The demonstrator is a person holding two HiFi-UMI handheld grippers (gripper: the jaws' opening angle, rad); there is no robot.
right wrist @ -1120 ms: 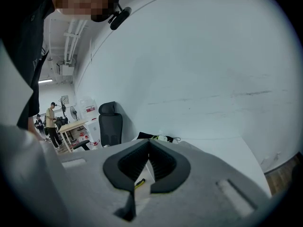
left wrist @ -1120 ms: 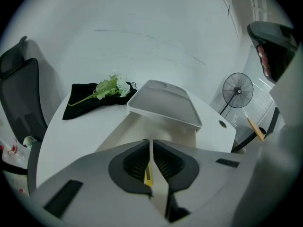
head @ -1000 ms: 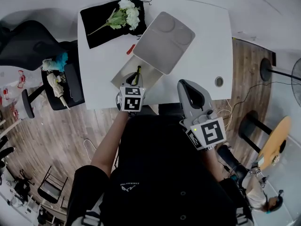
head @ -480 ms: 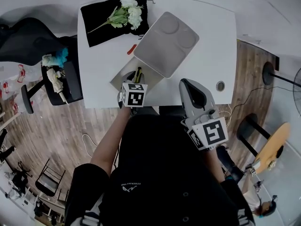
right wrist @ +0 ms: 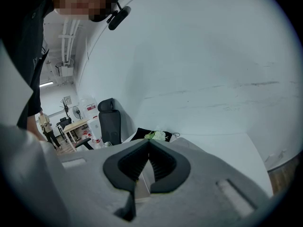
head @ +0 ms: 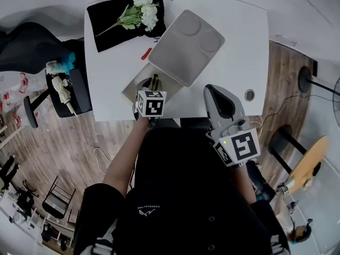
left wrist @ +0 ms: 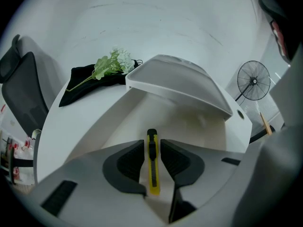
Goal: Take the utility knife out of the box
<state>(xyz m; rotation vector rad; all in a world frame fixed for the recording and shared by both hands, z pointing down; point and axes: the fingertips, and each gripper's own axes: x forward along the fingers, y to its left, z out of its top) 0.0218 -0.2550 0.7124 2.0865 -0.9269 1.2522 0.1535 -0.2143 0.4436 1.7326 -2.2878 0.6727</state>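
- The left tongs (left wrist: pixel 152 143) reach into the near end of the open box (head: pixel 133 87). They are set narrow, with one pad close on each side of the utility knife (left wrist: pixel 152 171) and only a thin sliver of white showing beside it.
- The utility knife is yellow with a dark slider. It lies flat on the box floor, lengthwise along the line of the left tongs, with its dark tip pointing towards the far end.
- The box lid (head: pixel 186 45) is pale grey with two round dents. It stands raised beyond the knife and leans over the far part of the box, so the space ahead of the left tongs is roofed.
- The right tongs (right wrist: pixel 148 144) are closed, tip against tip, with nothing between them. They are held above the near edge of the bench (head: pixel 236 33), right of the box and apart from it.
- A black cloth (head: pixel 111 25) lies at the far left corner of the bench, with a bunch of white flowers (head: pixel 139 9) with green stems on it, well apart from the knife.
- A small red thing (head: pixel 146 53) lies on the bench between the cloth and the box; I cannot tell what it is.
- A round hole (head: pixel 249 94) sits in the bench near its right front corner.
- A black office chair (head: pixel 29 47) stands left of the bench on the wooden floor, and a standing fan (left wrist: pixel 254 81) stands off to the right.
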